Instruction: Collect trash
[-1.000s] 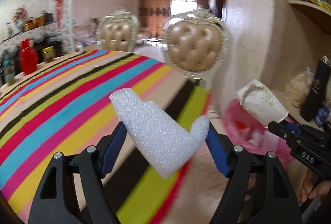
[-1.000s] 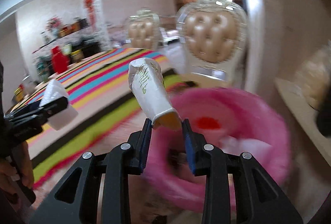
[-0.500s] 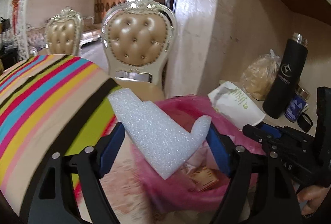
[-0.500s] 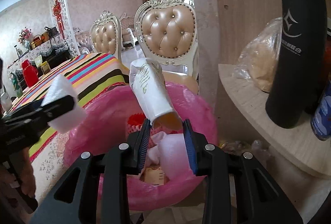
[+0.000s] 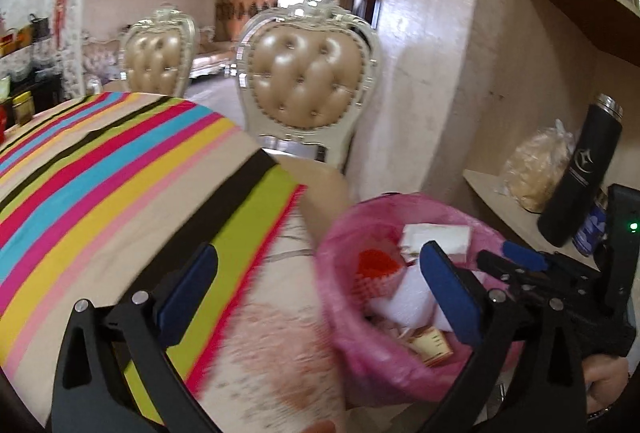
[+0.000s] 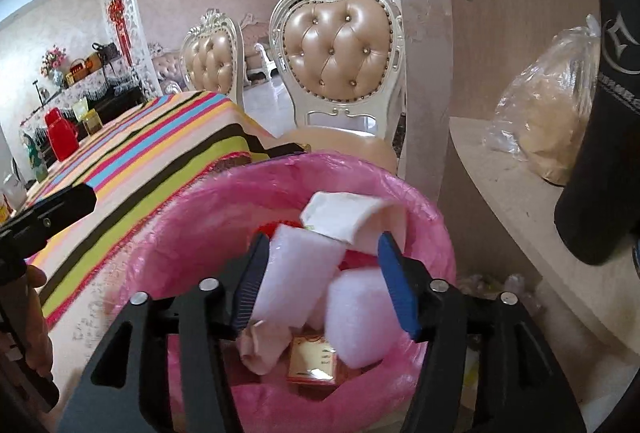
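Note:
A bin with a pink liner (image 6: pixel 432 217) stands beside the striped table. In it lie a white foam piece (image 6: pixel 300 273), a crumpled paper cup (image 6: pixel 340 217) and a red and gold box (image 6: pixel 316 357). My right gripper (image 6: pixel 323 241) hangs just above the bin's mouth, its jaws opening, and no pad touches the trash below. My left gripper (image 5: pixel 316 257) is over the table's edge and the bin's left rim (image 5: pixel 344 225), jaws opening wide with nothing between them. In the left wrist view the right gripper (image 5: pixel 504 259) shows over the bin, above the foam (image 5: pixel 408 297).
A striped tablecloth (image 5: pixel 120 173) covers the table on the left. Two padded chairs (image 6: pixel 340 37) stand behind the bin. On the right, a low shelf (image 6: pixel 500 185) carries a black flask (image 5: pixel 580 169) and a plastic bag of food (image 6: pixel 552 113).
Both grippers moved from the table to the bin. The left one let go of the foam and the right one let go of the paper cup; both pieces now lie in the bin.

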A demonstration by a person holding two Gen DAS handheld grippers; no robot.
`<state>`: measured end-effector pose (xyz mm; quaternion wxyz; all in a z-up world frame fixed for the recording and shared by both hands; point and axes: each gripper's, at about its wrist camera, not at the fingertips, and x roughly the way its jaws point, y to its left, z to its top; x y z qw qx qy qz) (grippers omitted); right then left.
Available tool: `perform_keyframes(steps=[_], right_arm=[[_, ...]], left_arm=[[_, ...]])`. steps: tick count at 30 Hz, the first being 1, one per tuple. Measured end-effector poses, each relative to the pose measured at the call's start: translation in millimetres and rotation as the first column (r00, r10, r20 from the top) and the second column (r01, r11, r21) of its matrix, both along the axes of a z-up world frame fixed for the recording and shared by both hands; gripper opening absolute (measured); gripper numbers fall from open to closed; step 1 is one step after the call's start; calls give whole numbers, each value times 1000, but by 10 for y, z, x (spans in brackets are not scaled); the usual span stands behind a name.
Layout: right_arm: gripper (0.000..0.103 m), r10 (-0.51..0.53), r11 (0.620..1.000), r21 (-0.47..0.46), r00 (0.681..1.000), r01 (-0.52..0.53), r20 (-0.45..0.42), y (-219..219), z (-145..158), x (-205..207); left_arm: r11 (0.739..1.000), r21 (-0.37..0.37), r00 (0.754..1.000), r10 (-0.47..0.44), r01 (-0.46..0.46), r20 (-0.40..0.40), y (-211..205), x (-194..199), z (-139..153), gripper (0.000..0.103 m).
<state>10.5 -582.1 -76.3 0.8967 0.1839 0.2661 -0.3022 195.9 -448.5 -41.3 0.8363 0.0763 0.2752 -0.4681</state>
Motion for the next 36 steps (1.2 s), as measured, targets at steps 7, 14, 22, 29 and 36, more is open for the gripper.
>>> perform_keyframes(steps=[7, 14, 22, 29, 36], right_arm=[[65, -44, 998, -45, 998, 46, 55, 410, 247, -402], [78, -81, 981, -168, 990, 100, 111, 1027, 529, -725], [84, -89, 966, -230, 988, 116, 125, 1592, 509, -996], [84, -93, 958, -261, 990, 117, 105, 1915, 498, -1136], [84, -92, 944, -312, 993, 112, 79, 2010, 498, -1154]], left_arm=[[998, -41, 996, 59, -57, 62, 399, -127, 146, 98], [998, -53, 989, -12, 20, 150, 734, -461, 311, 98], [999, -12, 988, -46, 49, 144, 1114, -792, 205, 98], [995, -37, 983, -89, 96, 160, 1419, -1071, 139, 98], [994, -72, 991, -72, 81, 112, 1580, -1034, 60, 98]])
